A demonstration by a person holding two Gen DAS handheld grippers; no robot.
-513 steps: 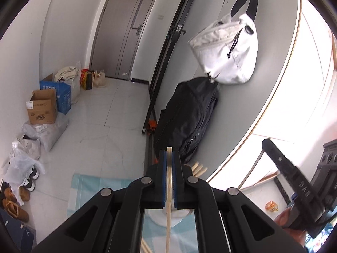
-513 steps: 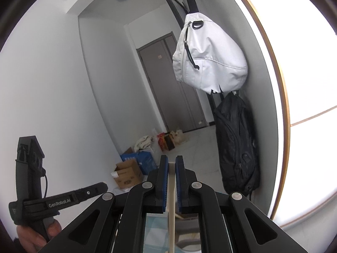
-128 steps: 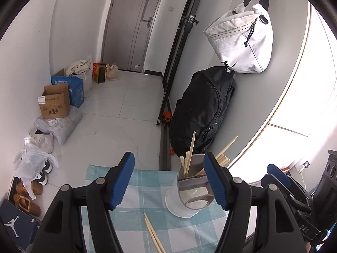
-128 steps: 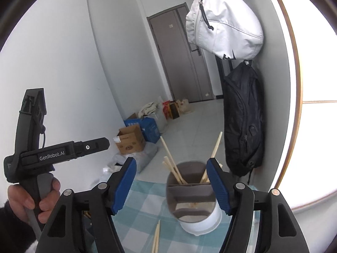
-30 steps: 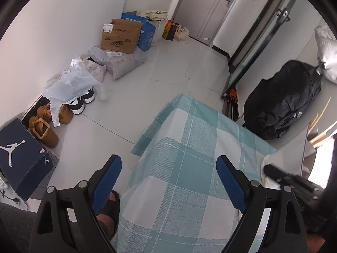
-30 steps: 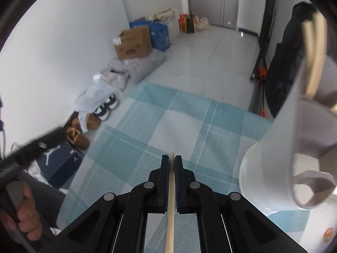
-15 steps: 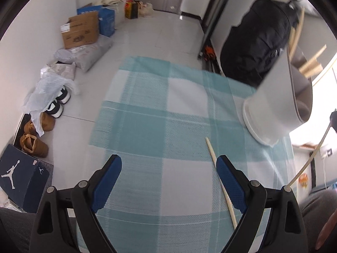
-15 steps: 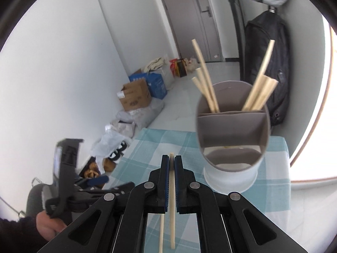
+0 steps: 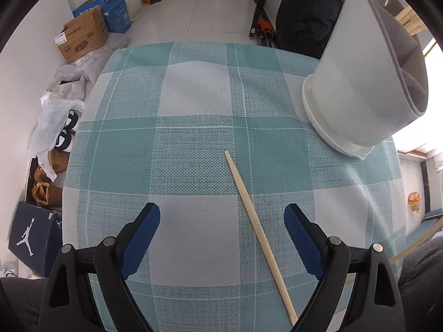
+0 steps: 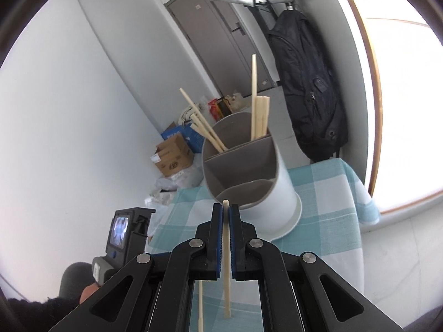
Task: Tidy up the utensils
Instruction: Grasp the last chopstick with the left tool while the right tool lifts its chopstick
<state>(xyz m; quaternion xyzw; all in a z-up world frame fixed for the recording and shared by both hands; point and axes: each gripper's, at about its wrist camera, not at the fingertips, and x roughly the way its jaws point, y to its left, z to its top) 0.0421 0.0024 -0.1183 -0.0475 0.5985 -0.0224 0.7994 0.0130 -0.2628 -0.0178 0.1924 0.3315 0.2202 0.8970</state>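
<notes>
The right gripper [image 10: 226, 215] has its fingers clamped on a single wooden chopstick [image 10: 226, 262], pinched near its upper end so that only a short tip shows above the blue pads while the long shaft hangs below. It hovers just in front of the white utensil holder [image 10: 265, 193], whose far compartments already hold several chopsticks.

The left gripper [image 9: 221, 229] has its fingers wide apart above the checked cloth on the surface [image 9: 193, 96], where another chopstick [image 9: 259, 232] lies flat and slanted, its far end pointing toward the holder [image 9: 360, 83].

The lying stick looks light, thin and stiff, and probably smooth enough to roll or pivot between the pads. A pinch across its width toward one end, squarely centred on the pads, seems the safest hold, since little stands proud of the cloth.
</notes>
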